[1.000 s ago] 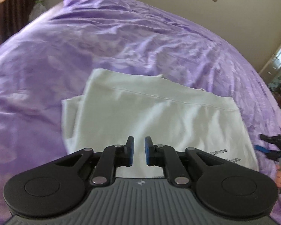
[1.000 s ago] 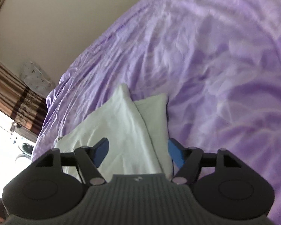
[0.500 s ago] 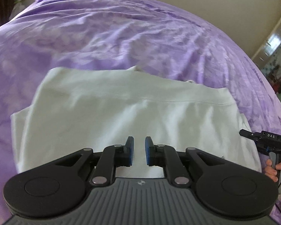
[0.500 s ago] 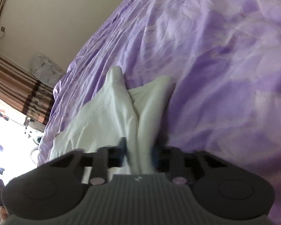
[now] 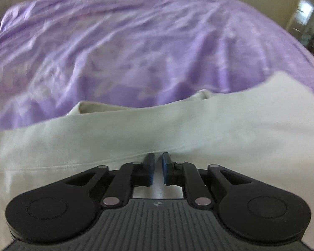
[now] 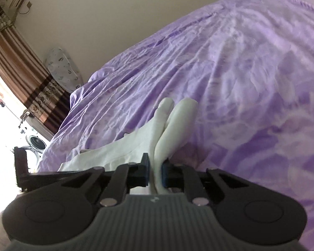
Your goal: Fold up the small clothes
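The white garment (image 5: 178,129) lies flat on the purple bed sheet (image 5: 136,48), with its nearer part under both grippers.

**Gripper state.** The right gripper (image 6: 155,172) has just been closing, and a bunched fold of the garment (image 6: 157,144) is now pinched between its blue pads (image 6: 165,174). The cloth rises from the bed toward the jaws, so this edge appears lifted. The left gripper (image 5: 156,168) stands nearly closed with a narrow gap between its pads (image 5: 165,168). Cloth shows through the gap, but no fold is seen pressed between the pads, so it appears to hold nothing. Its tips sit just above, or on, a seam line of the garment.

**Step in hand.** Judged from the layout, the right gripper is to carry its edge over the garment while the left steadies or takes the opposite part.

- Keep the right grip firm; thin cloth slips out of a partial pinch.
- Carry the edge low and level, so that the layers beneath do not drag.
- Lay the edge parallel to the seam.

**Surroundings.** A curtain (image 6: 25,71), a washing machine (image 6: 36,142) and a patterned cover (image 6: 62,69) stand well apart, beyond the bed. Nothing lies on the sheet in the fold path. The sheet is wrinkled and may shift under the garment.
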`<state>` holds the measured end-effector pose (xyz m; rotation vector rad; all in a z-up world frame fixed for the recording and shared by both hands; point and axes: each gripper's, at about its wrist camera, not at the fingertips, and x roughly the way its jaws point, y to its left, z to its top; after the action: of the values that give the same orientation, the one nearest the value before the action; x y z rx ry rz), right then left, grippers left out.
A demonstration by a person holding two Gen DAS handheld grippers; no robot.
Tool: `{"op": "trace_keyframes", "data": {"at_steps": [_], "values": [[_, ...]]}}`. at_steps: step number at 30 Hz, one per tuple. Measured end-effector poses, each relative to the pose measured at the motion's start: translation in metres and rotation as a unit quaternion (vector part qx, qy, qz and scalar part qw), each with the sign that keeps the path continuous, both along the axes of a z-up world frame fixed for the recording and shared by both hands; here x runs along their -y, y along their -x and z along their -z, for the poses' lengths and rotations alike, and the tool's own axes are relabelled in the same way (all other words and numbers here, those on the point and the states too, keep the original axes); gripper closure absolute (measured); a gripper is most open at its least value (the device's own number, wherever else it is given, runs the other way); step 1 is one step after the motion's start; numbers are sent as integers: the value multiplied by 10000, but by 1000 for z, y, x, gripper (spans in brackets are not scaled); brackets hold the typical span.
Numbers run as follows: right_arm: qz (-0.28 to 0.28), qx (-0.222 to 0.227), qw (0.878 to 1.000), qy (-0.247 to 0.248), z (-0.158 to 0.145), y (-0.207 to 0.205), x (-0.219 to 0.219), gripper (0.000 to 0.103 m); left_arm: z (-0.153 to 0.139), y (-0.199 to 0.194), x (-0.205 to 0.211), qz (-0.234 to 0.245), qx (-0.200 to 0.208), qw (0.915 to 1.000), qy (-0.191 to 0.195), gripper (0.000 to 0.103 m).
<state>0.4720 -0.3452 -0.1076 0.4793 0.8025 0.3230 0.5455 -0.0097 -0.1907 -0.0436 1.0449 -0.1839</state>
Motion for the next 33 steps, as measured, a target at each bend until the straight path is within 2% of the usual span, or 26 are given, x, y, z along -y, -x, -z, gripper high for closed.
{"op": "trace_keyframes", "data": {"at_steps": [2, 6, 10, 14, 19, 21, 25, 27, 30, 33], "values": [[32, 27, 10000, 85, -5, 6, -1, 97, 8, -8, -4, -206, -167, 9995, 156, 91], [-19, 112, 9993, 342, -8, 9, -16, 97, 4, -4, -8, -306, -144, 9990, 284, 91], [23, 95, 9996, 263, -10, 7, -18, 97, -14, 21, -12, -165, -278, 9991, 262, 90], [-6, 134, 9993, 346, -18, 8, -24, 98, -30, 65, -11, 228, -353, 9983, 395, 90], [-55, 216, 9984, 520, -28, 9, -35, 98, -27, 118, -3, 553, -580, 9958, 440, 90], [-54, 237, 9982, 547, -31, 10, -39, 98, -24, 132, 4, 671, -588, 9954, 362, 90], [-27, 251, 9984, 511, -35, 10, -43, 98, -7, 141, 18, 705, -579, 9958, -80, 89], [-18, 216, 9990, 379, -37, 9, -45, 98, -6, 140, 15, 655, -595, 9961, -33, 89], [-38, 175, 9993, 323, -46, 10, -51, 98, -24, 142, 1, 599, -559, 9964, 210, 89], [-133, 182, 9987, 447, -58, 10, -62, 98, -59, 151, -26, 519, -265, 9978, 325, 89]]}}
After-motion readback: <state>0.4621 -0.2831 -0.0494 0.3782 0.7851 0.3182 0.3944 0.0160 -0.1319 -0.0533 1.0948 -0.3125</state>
